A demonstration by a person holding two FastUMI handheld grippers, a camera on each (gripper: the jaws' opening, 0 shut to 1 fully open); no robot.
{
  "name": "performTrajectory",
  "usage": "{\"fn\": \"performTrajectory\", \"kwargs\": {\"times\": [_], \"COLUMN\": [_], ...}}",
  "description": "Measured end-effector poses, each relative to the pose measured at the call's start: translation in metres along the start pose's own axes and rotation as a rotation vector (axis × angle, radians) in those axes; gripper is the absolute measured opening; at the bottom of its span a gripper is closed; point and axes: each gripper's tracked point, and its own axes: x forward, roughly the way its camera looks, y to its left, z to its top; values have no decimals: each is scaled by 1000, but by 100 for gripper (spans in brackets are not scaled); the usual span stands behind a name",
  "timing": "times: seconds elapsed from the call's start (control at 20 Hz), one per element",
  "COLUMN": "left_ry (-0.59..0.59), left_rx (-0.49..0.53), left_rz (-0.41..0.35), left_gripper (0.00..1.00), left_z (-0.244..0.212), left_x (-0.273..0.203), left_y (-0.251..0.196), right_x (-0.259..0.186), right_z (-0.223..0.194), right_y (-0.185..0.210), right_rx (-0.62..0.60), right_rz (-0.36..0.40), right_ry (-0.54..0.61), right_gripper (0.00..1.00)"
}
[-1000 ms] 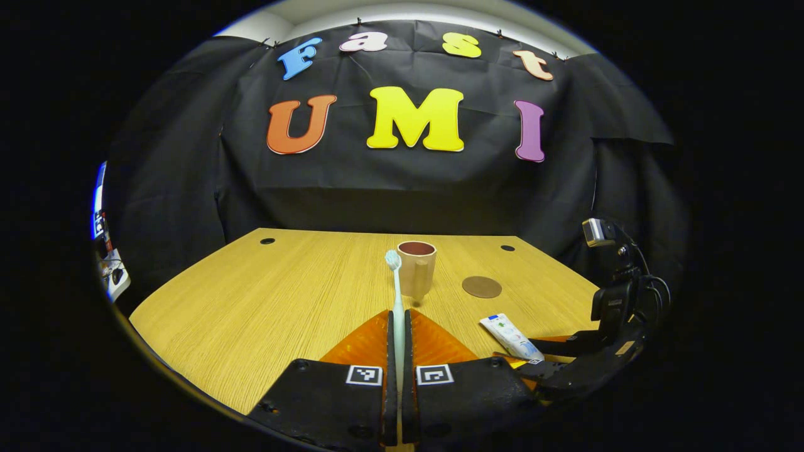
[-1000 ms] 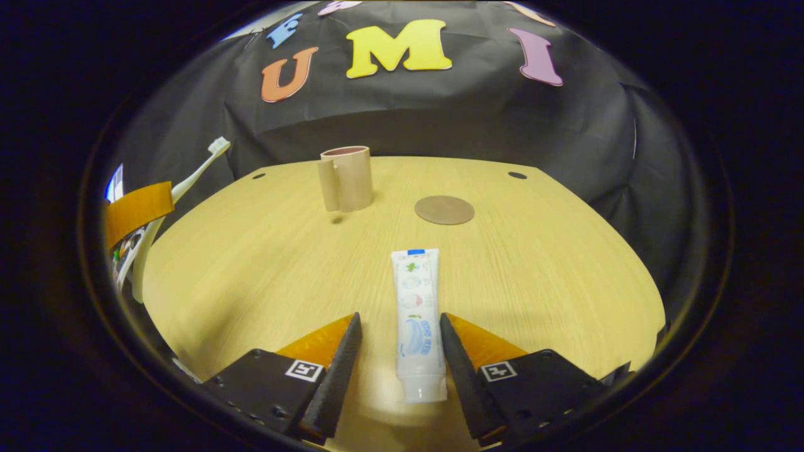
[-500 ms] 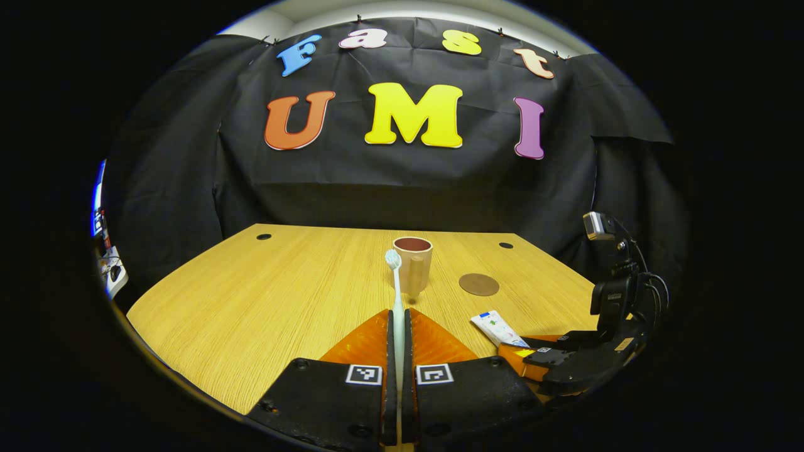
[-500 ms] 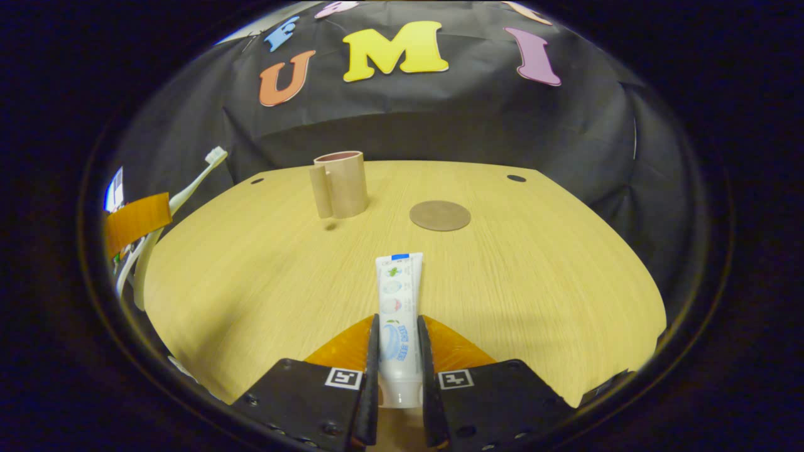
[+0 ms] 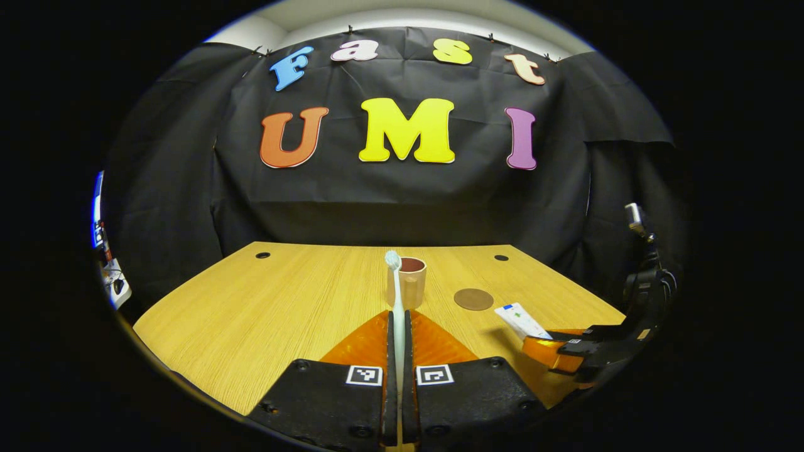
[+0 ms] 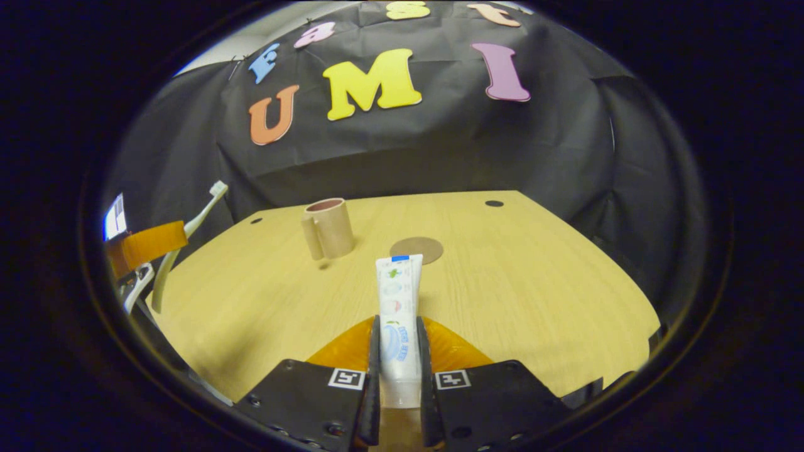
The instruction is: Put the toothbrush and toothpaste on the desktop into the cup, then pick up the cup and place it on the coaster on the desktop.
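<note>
The left gripper has its jaws clenched on the handle of a pale, slim plastic toothbrush, which stands upright with its bristled head level with the rim of the tan cylindrical cup with a side handle. In the left gripper view the cup stands on the light wooden counter straight beyond the brush, well apart from the jaws.

The right gripper has its jaws clenched on the lower part of a white plastic toothpaste tube with blue and green print. The tube is lifted off the counter, its flat crimped end pointing forward and slightly up. In the left gripper view the tube juts from the right gripper, to the right of the cup.

A round, flat brown coaster lies on the counter just right of the cup, with a clear gap between them. The cup's handle faces the right gripper view.
</note>
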Motion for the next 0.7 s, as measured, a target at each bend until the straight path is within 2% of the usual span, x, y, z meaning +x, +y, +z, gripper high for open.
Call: {"fn": "performTrajectory", "kwargs": {"times": [0.05, 0.2, 0.3, 0.35, 0.5, 0.7], "left_ry": [-8, -5, -13, -21, -72, -134], "left_rx": [-14, -47, -42, -38, -21, 14], "left_rz": [1, -10, -15, -21, -58, -83], "left_gripper": [6, 6, 6, 6, 6, 6], "left_z": [5, 13, 25, 32, 58, 87], "left_x": [7, 33, 52, 63, 95, 144], "left_y": [0, 1, 3, 3, -2, -8], "right_x": [-6, -26, -39, -44, -56, -54], "right_z": [10, 40, 60, 67, 77, 71], "right_y": [-1, -9, -14, -15, -16, -23], "right_rx": [7, -9, -14, -13, 22, 9], "right_rz": [5, -3, -14, -13, 0, -2], "right_ry": [-24, -105, -165, -187, -231, -234], "right_gripper": [29, 23, 28, 25, 26, 26]}}
